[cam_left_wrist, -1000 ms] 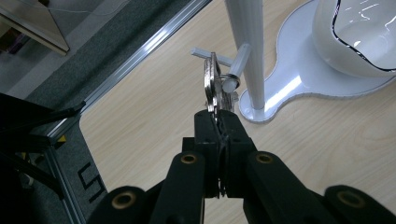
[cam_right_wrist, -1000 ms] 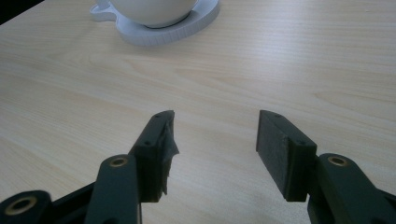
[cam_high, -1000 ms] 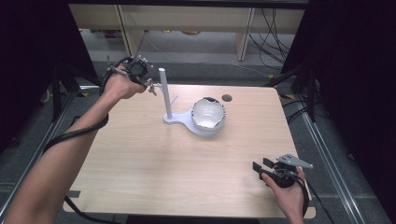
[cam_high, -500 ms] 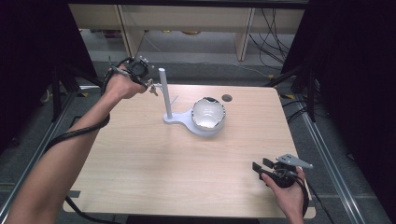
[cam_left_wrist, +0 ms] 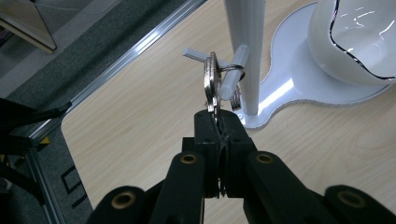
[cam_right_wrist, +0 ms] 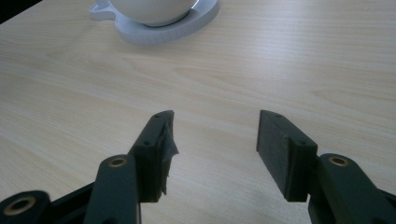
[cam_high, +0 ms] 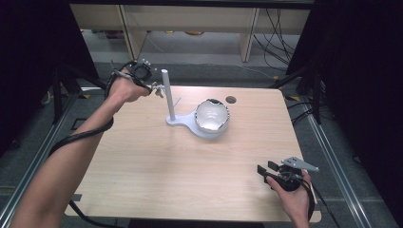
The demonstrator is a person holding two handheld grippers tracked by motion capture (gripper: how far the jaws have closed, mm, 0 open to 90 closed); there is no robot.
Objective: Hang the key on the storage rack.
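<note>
Where the peg [cam_left_wrist: 232,72] passes its ring [cam_left_wrist: 230,68]: flat silver keys [cam_left_wrist: 210,84], edge-on.

We count two grippers [cam_high: 157,88] [cam_high: 264,171] over one wooden table [cam_high: 157,166], one white stand [cam_high: 166,95] with a single upright post, one white bowl [cam_high: 211,115] on its base, and one bunch of keys [cam_left_wrist: 212,81] on one ring.

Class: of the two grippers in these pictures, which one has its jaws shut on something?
The left gripper, by the white post, is shut on a metal key. The right gripper has open, empty jaws.
</note>
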